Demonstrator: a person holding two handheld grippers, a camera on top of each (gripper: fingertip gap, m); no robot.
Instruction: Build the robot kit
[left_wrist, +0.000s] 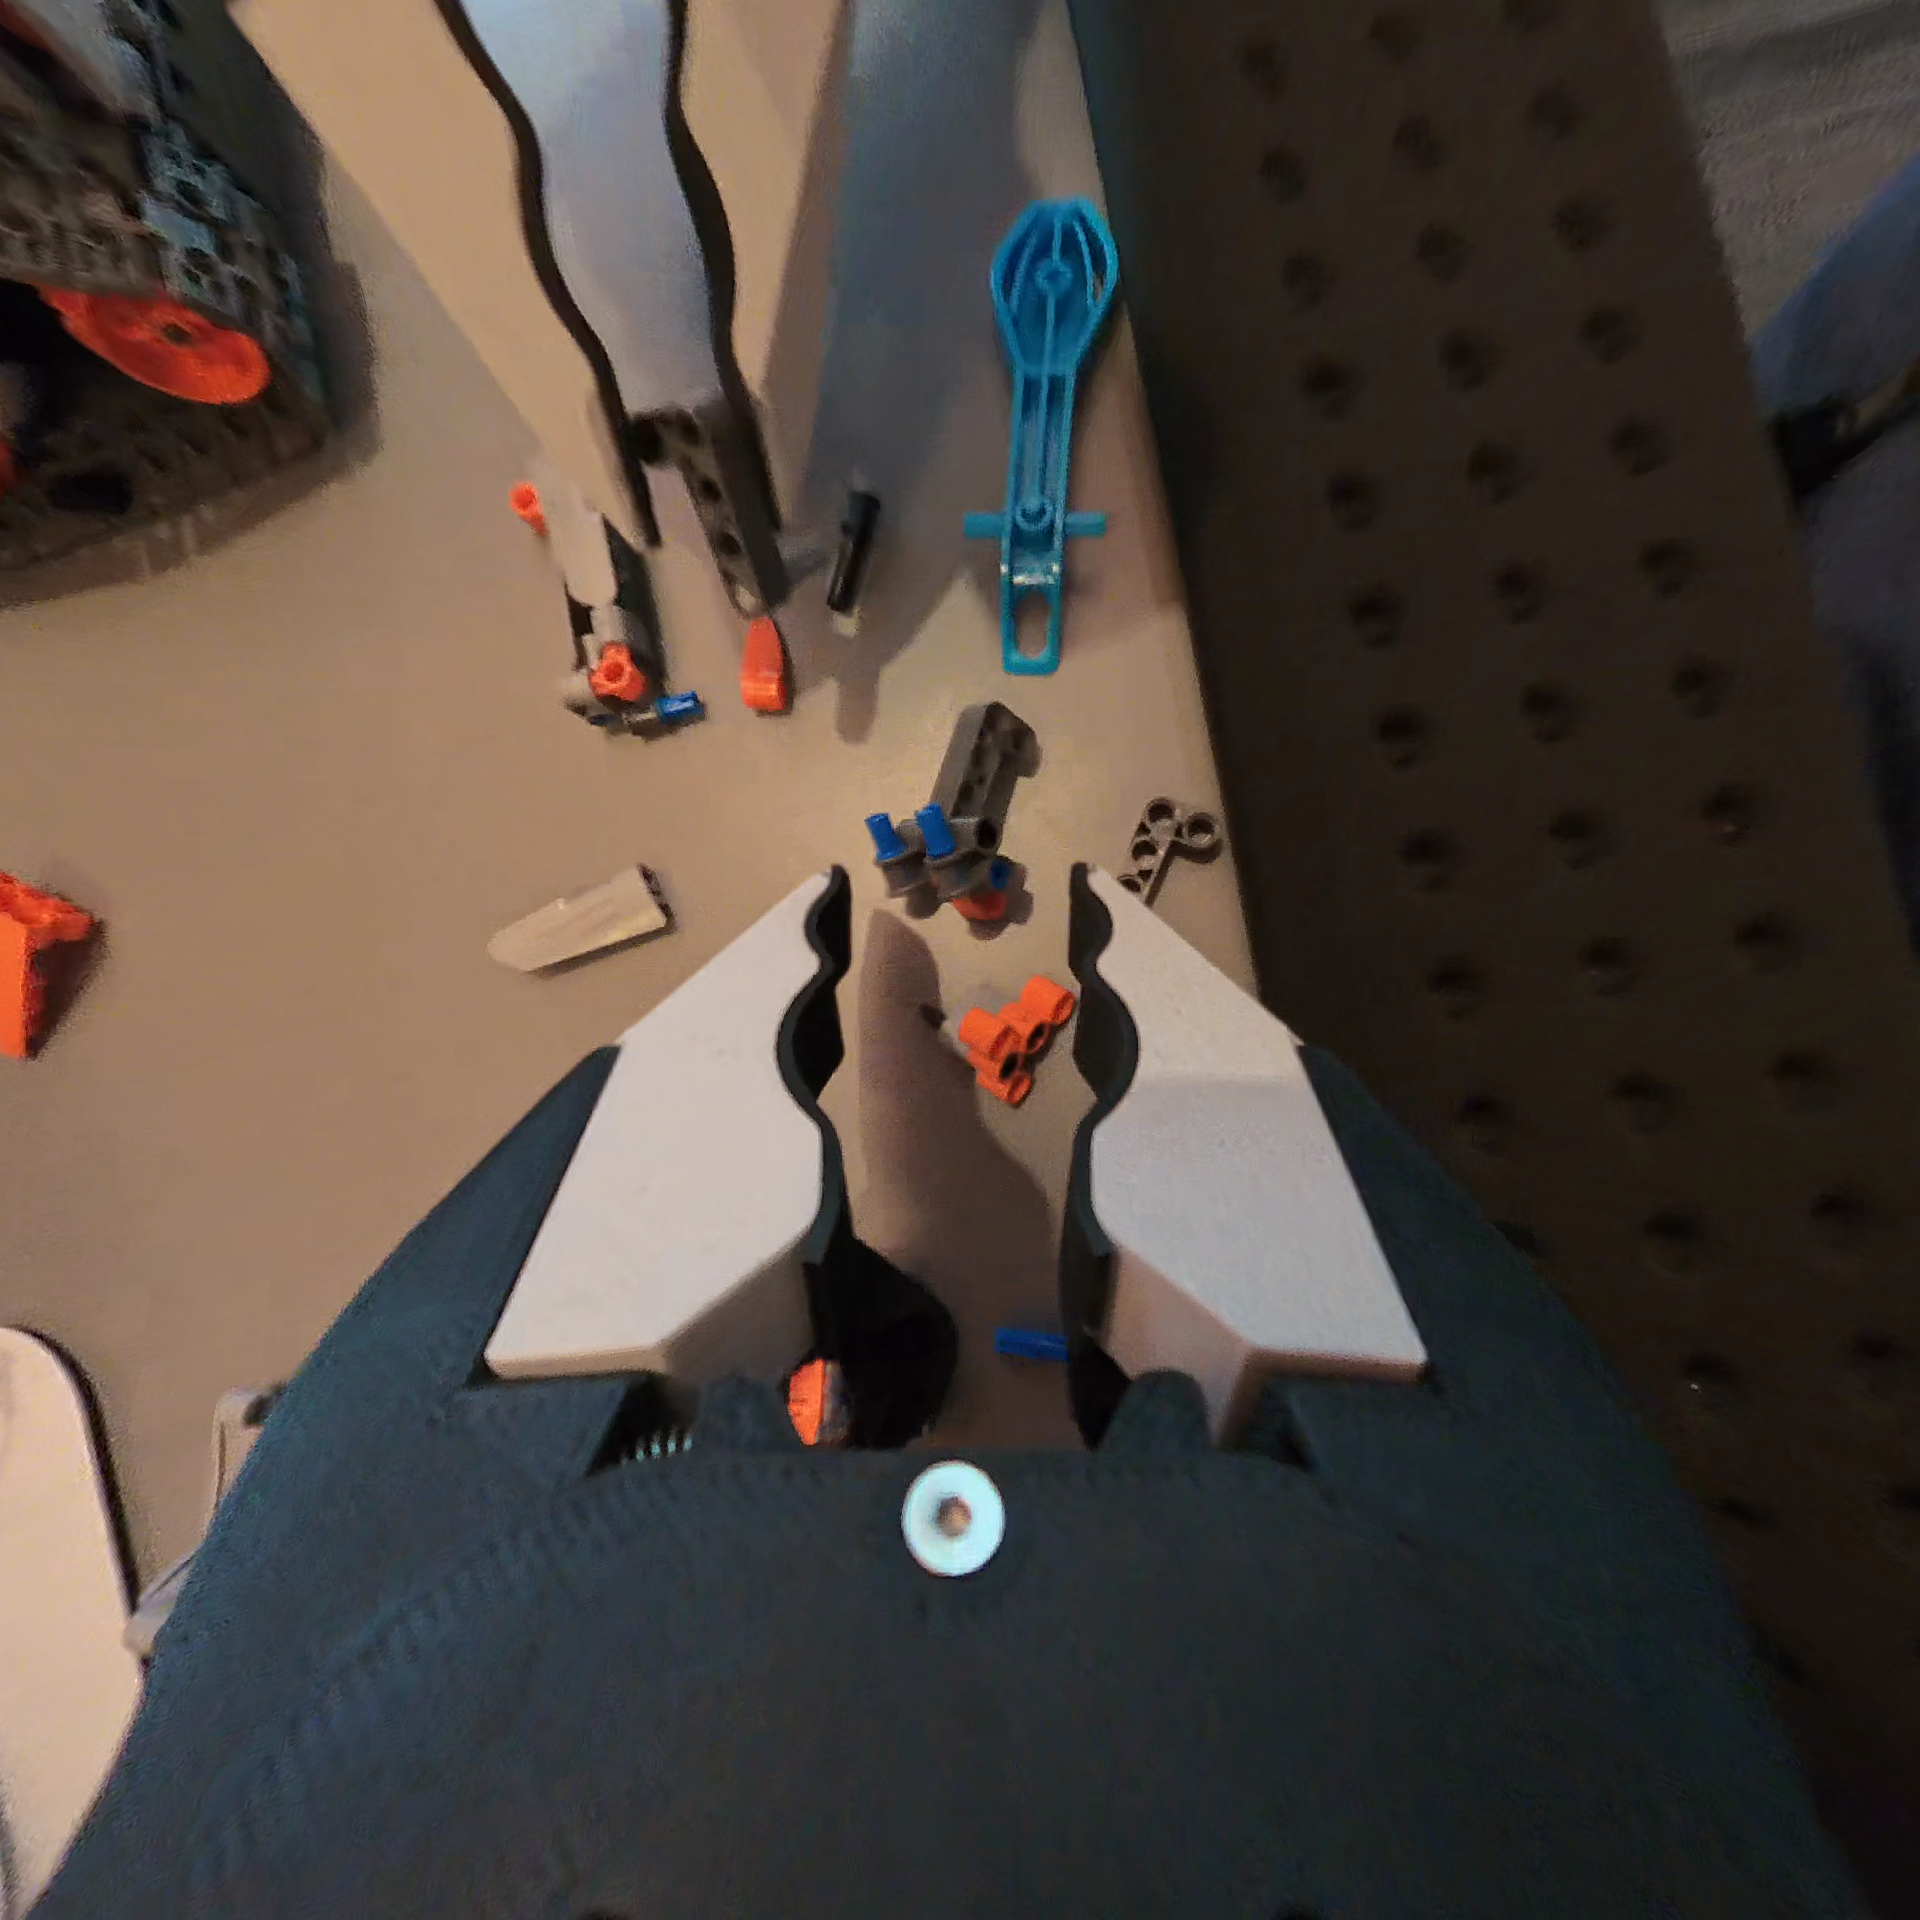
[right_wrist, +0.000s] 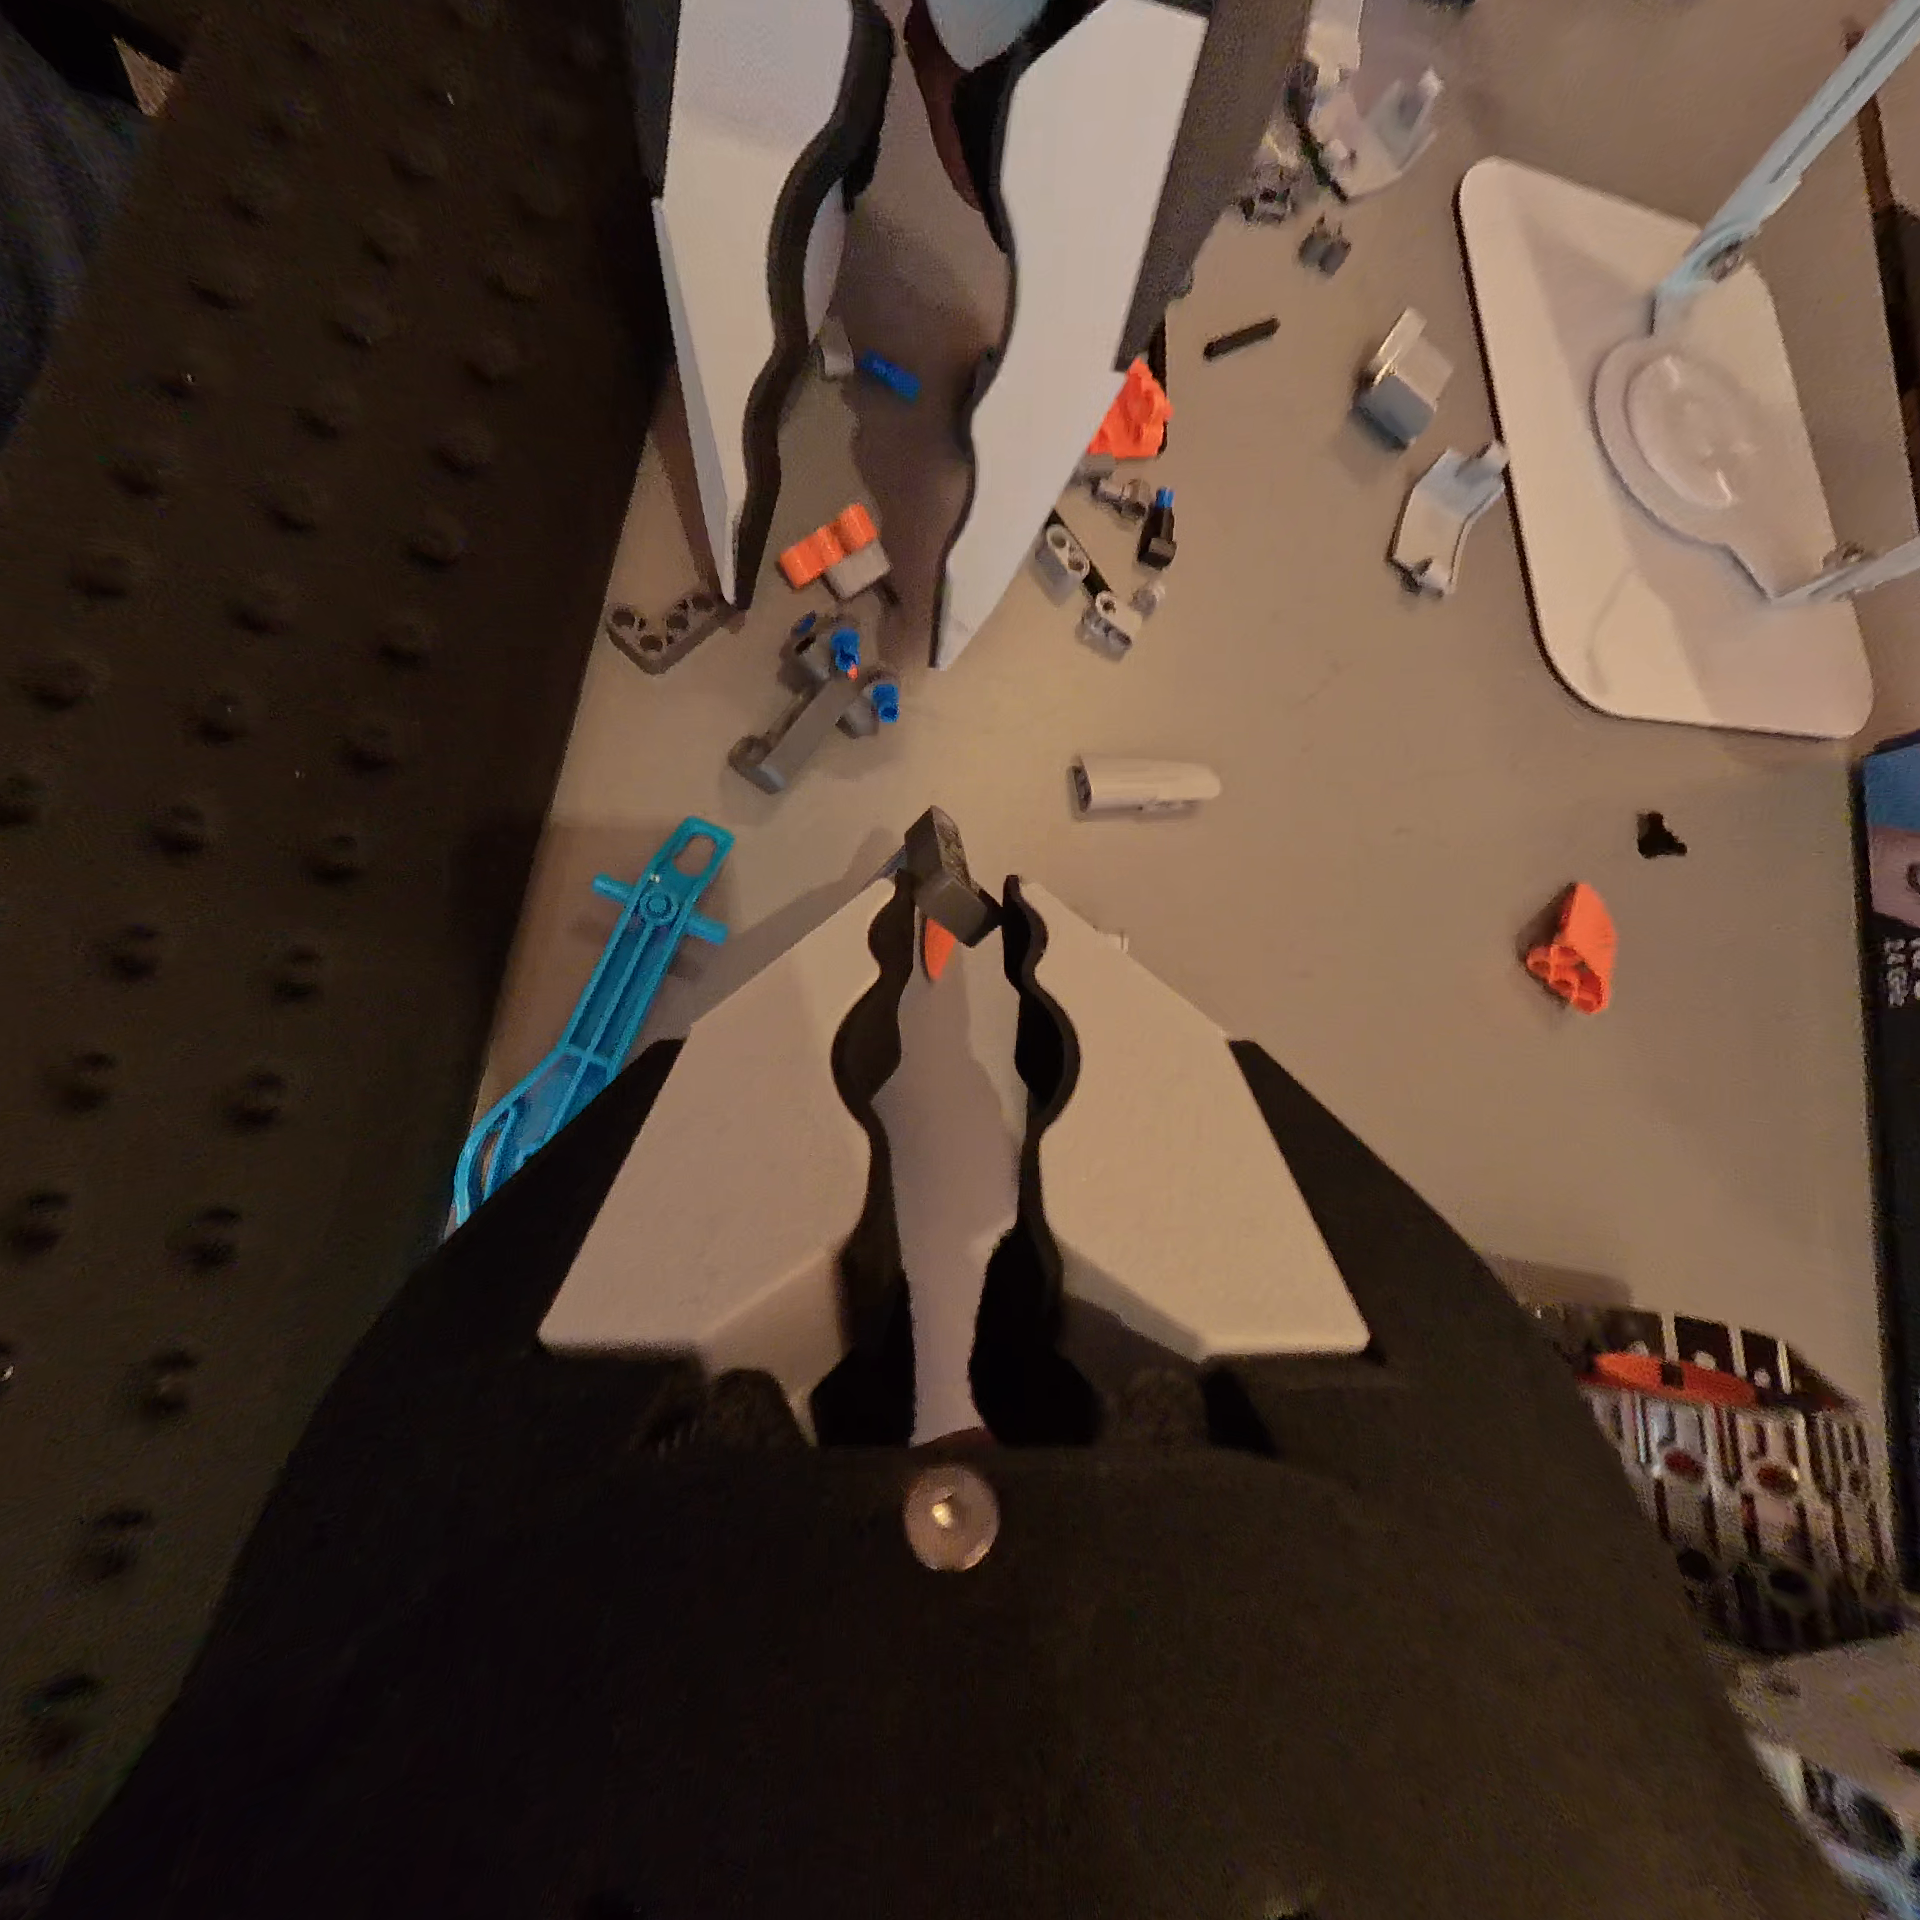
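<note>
Right hand-held gripper (right_wrist: 961, 899) is clenched on a dark grey perforated beam (right_wrist: 948, 878) with an orange piece at its end, pinched at the very tips above the tan surface (right_wrist: 1351, 935). Its white fingers (right_wrist: 1143, 1164) sit close together, with only the beam between them. Just to its left lies a long blue openwork tool (right_wrist: 613, 997), close to the edge of a dark perforated board (right_wrist: 260, 623). Ahead of the tips rest a pale grey curved panel (right_wrist: 1143, 784) and a grey bracket with blue pins (right_wrist: 821, 696).

Left hand-held gripper (left_wrist: 961, 883) hangs released, jaws parted and gripping nothing. Between its fingers, on the surface, sits a small orange connector (left_wrist: 1013, 1034); the bracket with blue pins lies just beyond the tips, and a thin grey holed link (left_wrist: 1169, 842) lies beside the right tip, at the board's edge. Farther out are an orange wedge (right_wrist: 1574, 945) and a small black piece (right_wrist: 1660, 836), well apart from the grippers. A white tray (right_wrist: 1662, 665) lies toward the far right in the right wrist view, and a partly built grey and orange model (left_wrist: 135, 312) stands at the far left in the left wrist view.
</note>
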